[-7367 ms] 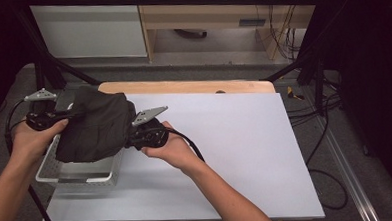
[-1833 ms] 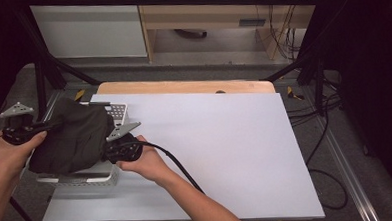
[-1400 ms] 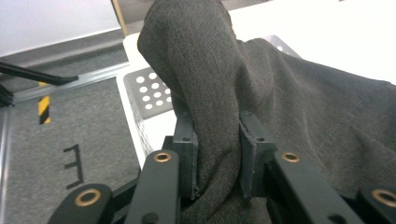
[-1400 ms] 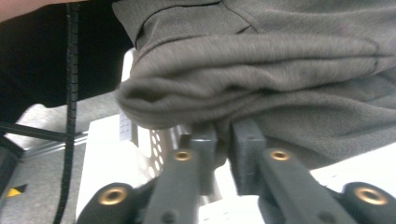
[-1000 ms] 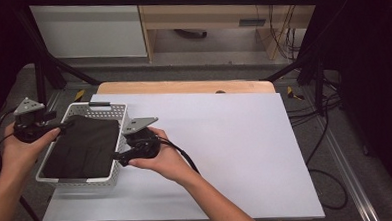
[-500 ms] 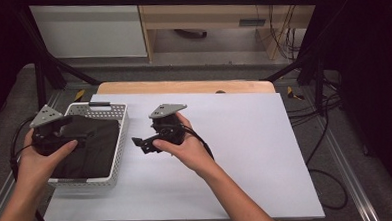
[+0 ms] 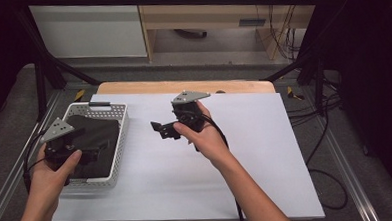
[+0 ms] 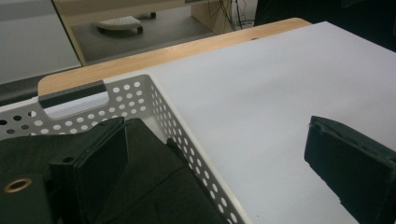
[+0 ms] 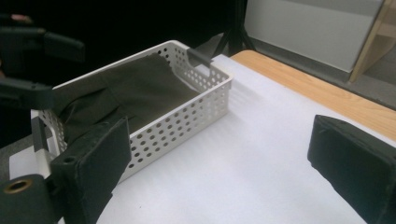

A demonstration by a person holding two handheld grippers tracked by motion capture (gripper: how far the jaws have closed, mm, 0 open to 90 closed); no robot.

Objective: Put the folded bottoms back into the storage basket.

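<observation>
While both grippers gape empty (jaws just opened), the dark cloth lies in the basket under the left gripper.

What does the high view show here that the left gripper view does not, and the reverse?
High view alone: both hands, the right hand-held gripper open over the white table, and the left hand-held gripper open above the basket.
Left gripper view alone: the basket's dark handle strip up close.
Both: the perforated white basket with the dark cloth folded inside, and the table's wooden edge.
</observation>
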